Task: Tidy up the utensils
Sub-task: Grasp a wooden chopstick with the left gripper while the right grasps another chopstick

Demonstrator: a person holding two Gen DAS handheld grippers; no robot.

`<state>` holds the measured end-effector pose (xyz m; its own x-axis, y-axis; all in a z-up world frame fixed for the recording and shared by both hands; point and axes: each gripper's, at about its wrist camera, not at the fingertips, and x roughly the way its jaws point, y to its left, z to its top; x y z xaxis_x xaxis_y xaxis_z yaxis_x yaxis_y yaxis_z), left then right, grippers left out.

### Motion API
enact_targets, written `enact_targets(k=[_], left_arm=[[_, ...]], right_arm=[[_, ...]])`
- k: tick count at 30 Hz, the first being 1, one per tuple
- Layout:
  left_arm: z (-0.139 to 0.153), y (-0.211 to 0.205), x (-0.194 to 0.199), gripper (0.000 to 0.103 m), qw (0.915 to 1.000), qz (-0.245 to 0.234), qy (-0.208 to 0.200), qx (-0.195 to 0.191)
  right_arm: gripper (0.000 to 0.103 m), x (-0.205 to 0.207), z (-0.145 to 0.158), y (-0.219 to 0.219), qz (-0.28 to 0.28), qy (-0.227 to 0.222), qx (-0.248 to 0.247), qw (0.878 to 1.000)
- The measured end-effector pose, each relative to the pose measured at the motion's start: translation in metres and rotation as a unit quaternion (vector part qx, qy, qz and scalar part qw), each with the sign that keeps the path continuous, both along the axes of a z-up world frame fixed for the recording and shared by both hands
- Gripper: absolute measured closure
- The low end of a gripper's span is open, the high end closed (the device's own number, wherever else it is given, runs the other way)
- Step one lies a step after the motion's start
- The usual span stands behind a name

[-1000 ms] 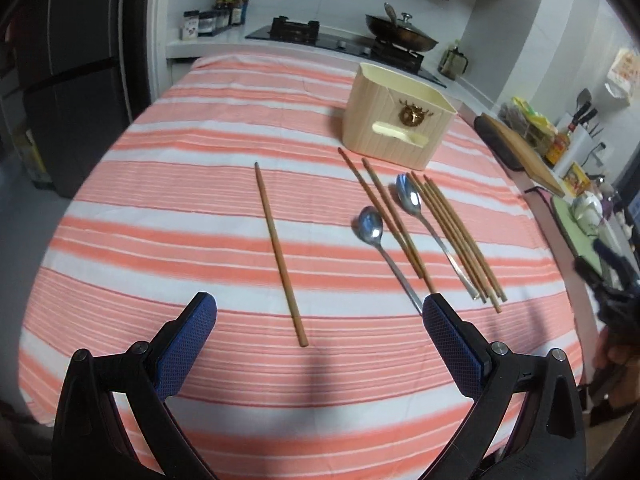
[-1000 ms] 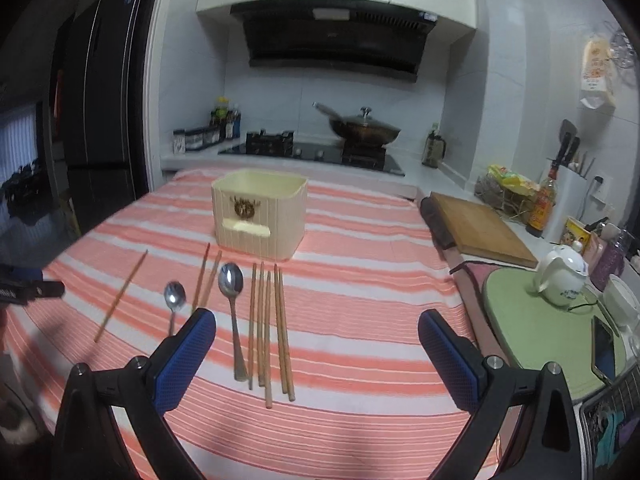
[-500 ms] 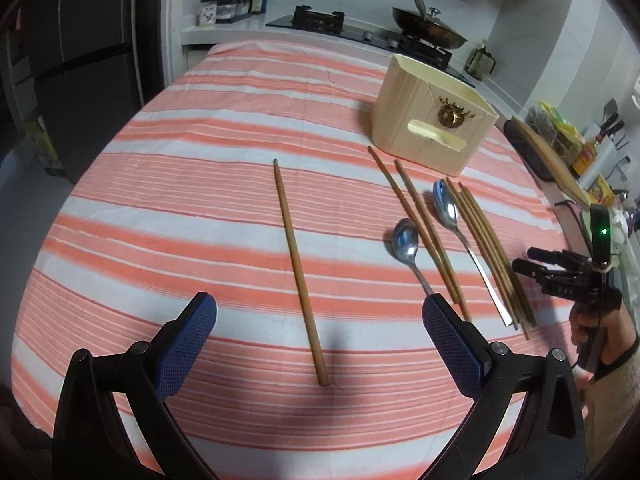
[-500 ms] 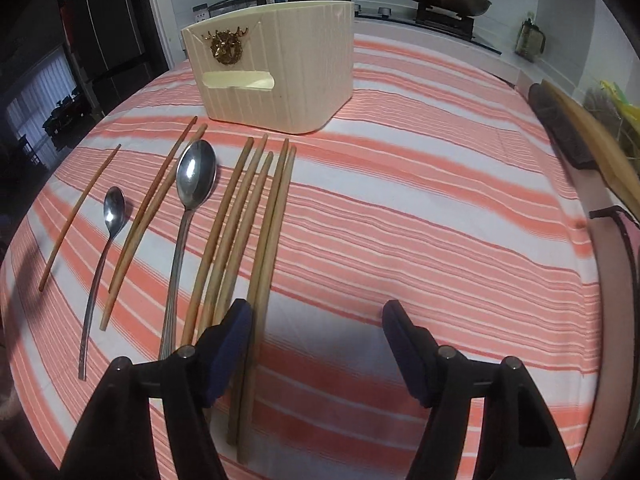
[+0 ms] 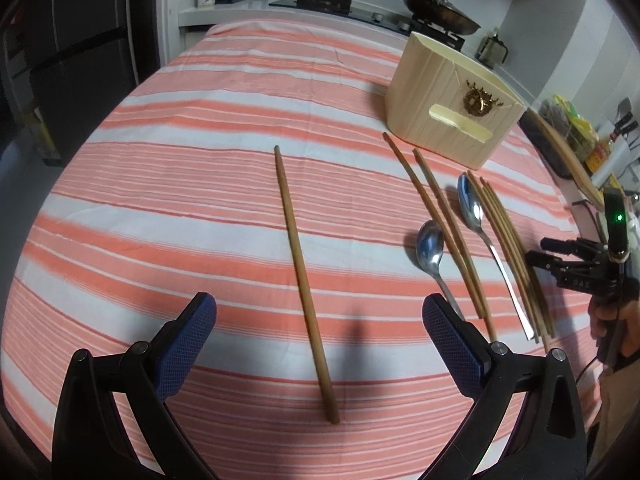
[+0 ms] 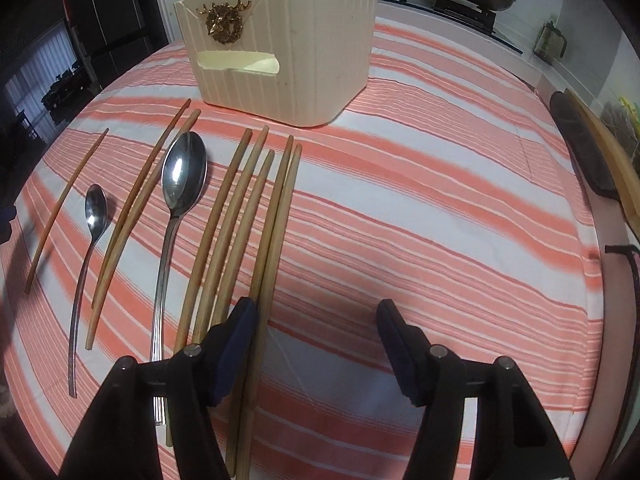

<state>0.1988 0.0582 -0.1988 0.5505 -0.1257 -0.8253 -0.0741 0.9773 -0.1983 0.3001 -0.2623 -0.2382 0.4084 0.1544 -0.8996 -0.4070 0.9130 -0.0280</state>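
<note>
Fingers of the right gripper [image 6: 316, 340] stand apart after just narrowing, pressing on nothing; its left pad sits against the rightmost of the bunched chopsticks [image 6: 240, 216], which run into the gap. The left gripper [image 5: 320, 344] is wide apart above the near end of a lone chopstick [image 5: 302, 276], not touching it. A likely slip: the right pads may catch only one or two sticks and roll the rest aside, or nudge the big spoon [image 6: 176, 208] beside them. Farther off, the cream holder [image 6: 288, 48] stands upright on the striped cloth [image 6: 440, 208]; I cannot tell what is inside.
</note>
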Motion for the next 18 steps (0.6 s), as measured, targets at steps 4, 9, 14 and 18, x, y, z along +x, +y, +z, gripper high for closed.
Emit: enact_targets(k=[4,9,14,18], left_arm=[[-0.004,0.003,0.005,0.000,1.0000,0.007,0.004,0.004],[-0.015,-0.002,0.017,0.001,0.9996,0.001,0.005,0.027],[-0.037,-0.008,0.026,0.018,0.9977,-0.003,0.031,0.060],[-0.038,-0.012,0.016,0.039,0.9952,-0.028,0.026,0.090]], right_arm=[[0.043,0.011,-0.006,0.003,0.002,0.026,-0.017,1.000],[0.045,0.007,-0.005,0.010,0.007,0.010,-0.032,0.999],[0.096,-0.012,-0.003,0.002,-0.028,-0.007,-0.031,0.999],[0.096,-0.036,-0.002,-0.018,-0.055,-0.009,-0.025,0.998]])
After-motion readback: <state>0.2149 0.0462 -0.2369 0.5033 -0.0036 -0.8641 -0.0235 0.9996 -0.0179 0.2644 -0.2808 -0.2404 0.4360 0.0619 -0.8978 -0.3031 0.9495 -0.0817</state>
